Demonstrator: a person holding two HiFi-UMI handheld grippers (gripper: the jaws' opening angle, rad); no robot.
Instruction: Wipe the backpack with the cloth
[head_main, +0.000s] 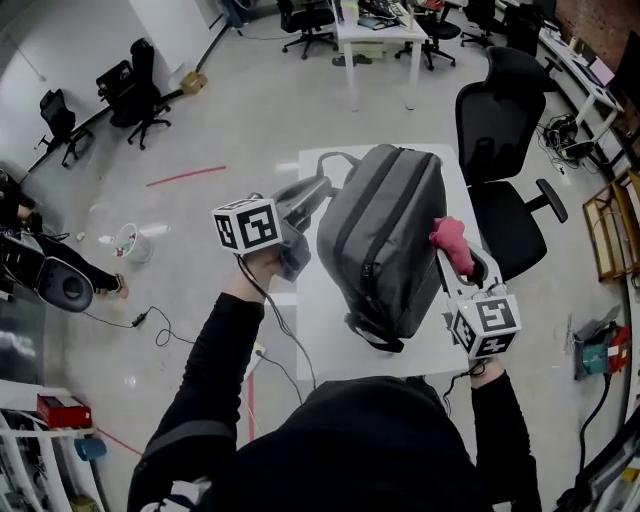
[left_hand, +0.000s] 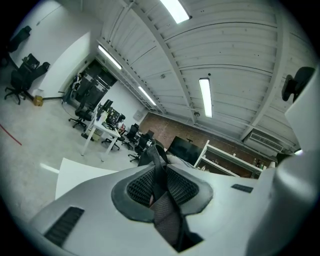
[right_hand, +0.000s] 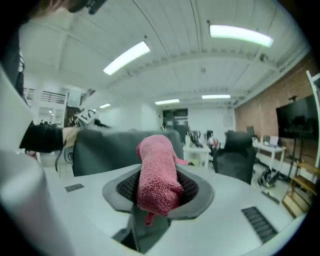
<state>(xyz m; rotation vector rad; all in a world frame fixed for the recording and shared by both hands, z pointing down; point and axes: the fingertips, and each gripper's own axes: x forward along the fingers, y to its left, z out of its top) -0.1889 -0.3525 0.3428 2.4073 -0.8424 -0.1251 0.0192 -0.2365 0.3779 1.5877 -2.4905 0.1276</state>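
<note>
The grey backpack (head_main: 385, 240) sits near the middle of a white surface (head_main: 325, 310), with a dark zip line running along its length and a dark carry handle at the end nearest the person.

A rolled pink terry cloth (head_main: 452, 243) is at the backpack's right edge. The head view does not settle whether the two touch. The right gripper (head_main: 462, 262) holds this cloth, its jaws partly closed and pressing on the roll. In the right gripper view the cloth (right_hand: 157, 175) stands up out of the right gripper (right_hand: 157, 192), and the backpack (right_hand: 125, 145) is a grey mass just behind it.

On the backpack's left side, the left gripper (head_main: 293, 247) is narrowly closed on a grey shoulder strap (head_main: 310, 195). In the left gripper view the mesh-backed strap (left_hand: 167, 210) runs between the jaws of the left gripper (left_hand: 162, 187) and is pinched there.

Black sleeves reach from the bottom of the head view to both grippers. A black office chair (head_main: 505, 130) stands just beyond the surface's right side on a pale floor (head_main: 230, 120).
</note>
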